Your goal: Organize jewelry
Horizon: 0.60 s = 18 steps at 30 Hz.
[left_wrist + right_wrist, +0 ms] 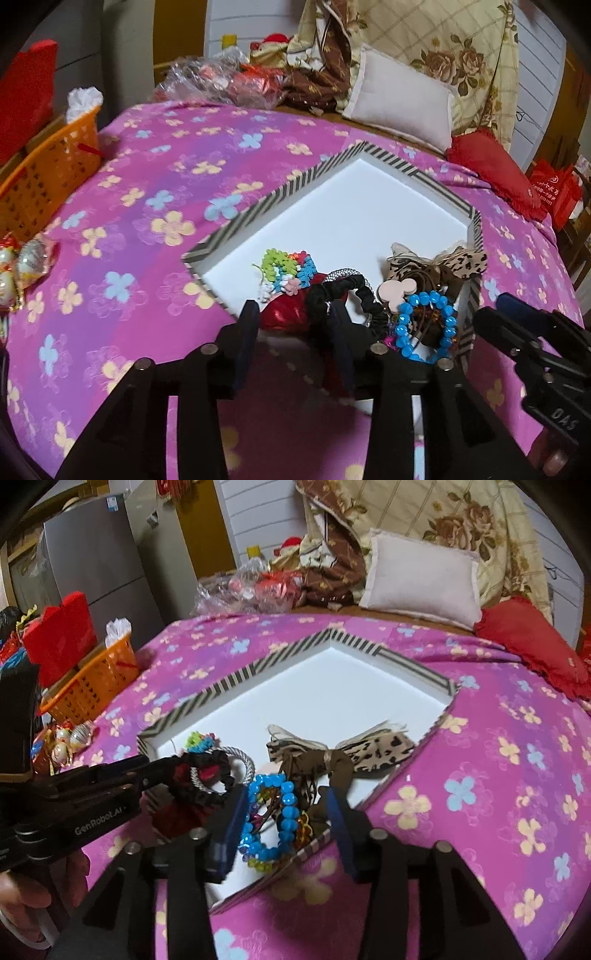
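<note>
Striped-edged tray [258, 206] with white lining lies on the flowered bedspread [147, 192]; all jewelry is heaped in its near corner. Left tongs [295, 325] stand open over the black scrunchie [365, 299] and red pouch [288, 314], one finger beside the scrunchie; whether it bears on the fabric cannot be told, and nothing is held. Right tongs [288, 812] stand open astride the blue bead bracelet [280, 819], one finger near the leopard-print bow [369, 749], also gripping nothing. Bead flower piece [288, 269] and pink mouse-shaped clip [397, 291] lie adjacent. Judgement: separation is in hand. Recommend closing on one strand only, lifting slowly to clear tangles, and setting items well apart in the bare far area of the tray.
</note>
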Available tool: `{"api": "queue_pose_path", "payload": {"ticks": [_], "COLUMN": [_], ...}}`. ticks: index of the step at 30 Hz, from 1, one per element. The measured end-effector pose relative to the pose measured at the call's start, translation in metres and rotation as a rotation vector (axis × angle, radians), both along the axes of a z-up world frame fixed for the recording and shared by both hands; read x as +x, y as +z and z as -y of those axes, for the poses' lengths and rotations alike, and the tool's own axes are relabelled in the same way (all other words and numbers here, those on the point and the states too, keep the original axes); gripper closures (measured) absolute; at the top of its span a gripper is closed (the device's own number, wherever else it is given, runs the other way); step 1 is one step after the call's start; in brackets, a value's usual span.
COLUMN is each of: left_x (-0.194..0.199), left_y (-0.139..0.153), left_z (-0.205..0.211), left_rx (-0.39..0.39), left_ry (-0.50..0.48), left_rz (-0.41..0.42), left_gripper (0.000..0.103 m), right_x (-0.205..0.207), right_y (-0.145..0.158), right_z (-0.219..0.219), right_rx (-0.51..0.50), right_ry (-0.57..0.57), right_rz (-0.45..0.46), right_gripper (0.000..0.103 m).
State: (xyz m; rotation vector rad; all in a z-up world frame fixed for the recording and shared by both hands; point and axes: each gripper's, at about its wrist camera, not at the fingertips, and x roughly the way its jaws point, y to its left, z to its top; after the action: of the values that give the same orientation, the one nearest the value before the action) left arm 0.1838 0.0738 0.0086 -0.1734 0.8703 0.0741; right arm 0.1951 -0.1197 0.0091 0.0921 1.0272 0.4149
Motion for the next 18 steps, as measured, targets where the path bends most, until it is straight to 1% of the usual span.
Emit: {"api": "queue_pose_path", "payload": {"ticks": [2,4,7,8,9,11,13,16,18], "left_x": [-0.011,-0.023,-0.04,-0.048,-0.055,-0.066,-0.078,-0.094,-0.102], "left_y": [0.007,0.015,0.025,0.028,0.031,0.037,0.043,0.05,0.055], "left_z": [0.0,0.003,0.007,0.008,0.01,0.014,0.018,0.021,0.023], "left_rx": [0.002,0.016,0.014,0.016,0.024,0.045,0.068,0.073,0.076], "left_ry": [0.003,0.008,0.015,0.018,0.022,0.021,0.024,0.025,0.028], "left_rz": [0.015,0.028,0.047,0.056,0.065,0.081,0.099,0.118,0.129], "left_gripper": [0.064,0.064,0.064,0.064,0.064,0.064,0.064,0.064,0.064], "right_x": [-0.007,-0.017,-0.032,-0.037,-0.043,-0.054,-0.063,-0.074,-0.081], "right_y": [0.008,0.017,0.027,0.03,0.034,0.04,0.046,0.053,0.057], "right_z": [0.005,0.009,0.012,0.013,0.014,0.015,0.016,0.02,0.024], "right_rx": [0.01,-0.002,-0.013,-0.017,-0.025,-0.043,-0.064,-0.065,-0.053], "right_ry": [-0.012,-0.022,-0.028,-0.031,-0.034,-0.037,-0.037,-0.043,-0.063], "right_rz": [0.011,0.027,0.047,0.055,0.065,0.087,0.104,0.111,0.109], "right_gripper": [0.042,0.041,0.038,0.036,0.032,0.028,0.027,0.024,0.02]}}
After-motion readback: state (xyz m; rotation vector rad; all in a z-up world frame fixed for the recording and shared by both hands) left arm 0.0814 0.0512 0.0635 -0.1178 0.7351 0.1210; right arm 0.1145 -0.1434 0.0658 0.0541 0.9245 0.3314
